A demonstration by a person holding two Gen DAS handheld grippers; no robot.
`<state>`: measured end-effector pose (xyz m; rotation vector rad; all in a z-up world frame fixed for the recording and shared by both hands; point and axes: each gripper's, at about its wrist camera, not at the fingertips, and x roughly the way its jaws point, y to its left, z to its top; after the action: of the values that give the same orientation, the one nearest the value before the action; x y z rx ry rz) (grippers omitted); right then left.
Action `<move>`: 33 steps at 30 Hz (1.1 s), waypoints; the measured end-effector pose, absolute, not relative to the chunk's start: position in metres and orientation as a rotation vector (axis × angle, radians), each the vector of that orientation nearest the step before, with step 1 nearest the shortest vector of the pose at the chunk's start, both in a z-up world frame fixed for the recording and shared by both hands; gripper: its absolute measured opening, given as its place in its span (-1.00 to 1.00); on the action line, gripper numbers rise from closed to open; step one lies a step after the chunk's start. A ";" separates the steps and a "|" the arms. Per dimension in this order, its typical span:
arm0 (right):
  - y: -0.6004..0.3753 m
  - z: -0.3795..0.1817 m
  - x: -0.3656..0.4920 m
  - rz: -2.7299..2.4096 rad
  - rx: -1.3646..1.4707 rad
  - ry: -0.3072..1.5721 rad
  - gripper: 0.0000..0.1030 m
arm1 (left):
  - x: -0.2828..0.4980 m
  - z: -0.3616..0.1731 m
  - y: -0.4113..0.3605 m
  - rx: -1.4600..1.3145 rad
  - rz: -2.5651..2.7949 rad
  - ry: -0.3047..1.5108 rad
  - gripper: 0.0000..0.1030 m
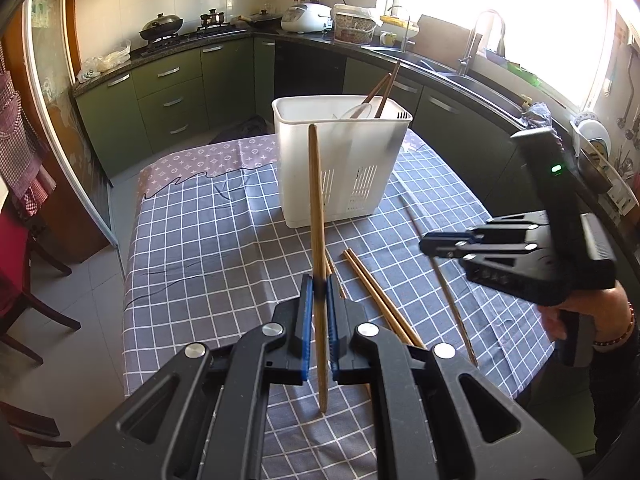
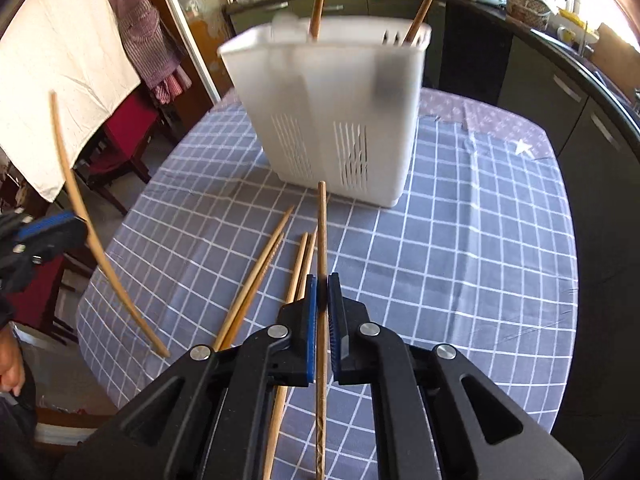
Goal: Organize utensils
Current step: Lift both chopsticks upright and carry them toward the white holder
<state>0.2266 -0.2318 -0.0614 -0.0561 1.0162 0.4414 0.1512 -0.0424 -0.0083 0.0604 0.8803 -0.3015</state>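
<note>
A white plastic utensil holder [image 1: 340, 160] stands on the checked tablecloth and holds two chopsticks [image 1: 386, 86] and a pale spoon; it also shows in the right wrist view [image 2: 332, 112]. My left gripper [image 1: 320, 286] is shut on a wooden chopstick [image 1: 316, 200], held nearly upright above the table. My right gripper [image 2: 322, 280] is shut on another chopstick [image 2: 321, 232] that points toward the holder. Several loose chopsticks [image 2: 260, 276] lie on the cloth in front of the holder. The left gripper [image 2: 52, 232] with its chopstick [image 2: 80, 208] shows at the left of the right wrist view.
The table [image 1: 200, 248] has a grey-blue checked cloth. Green kitchen cabinets [image 1: 172, 92] and a counter with pots, a rice cooker [image 1: 306, 16] and a sink run behind it. Dark wooden chairs [image 1: 24, 300] stand at the left.
</note>
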 end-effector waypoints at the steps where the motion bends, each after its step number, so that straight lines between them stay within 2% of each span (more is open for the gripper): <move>1: -0.240 -0.049 0.221 0.439 -0.046 0.981 -0.88 | 0.151 -0.008 -0.042 0.061 -0.301 0.880 -0.86; 6: -0.268 -0.007 0.183 0.427 -0.023 0.841 -0.88 | 0.149 -0.007 -0.043 0.063 -0.300 0.876 -0.86; 12: -0.285 0.001 0.141 0.409 -0.005 0.764 -0.88 | 0.143 -0.006 -0.043 0.063 -0.302 0.866 -0.86; 19: -0.297 0.004 0.108 0.410 0.015 0.730 -0.88 | 0.133 0.004 -0.042 0.066 -0.310 0.852 -0.86; 33: -0.299 0.011 0.117 0.440 0.037 0.717 -0.88 | 0.153 0.046 -0.049 0.061 -0.341 0.848 -0.87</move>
<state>0.1172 -0.2993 0.0114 0.0369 0.7171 0.4399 0.1531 -0.0491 0.0464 0.0609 0.8484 -0.3408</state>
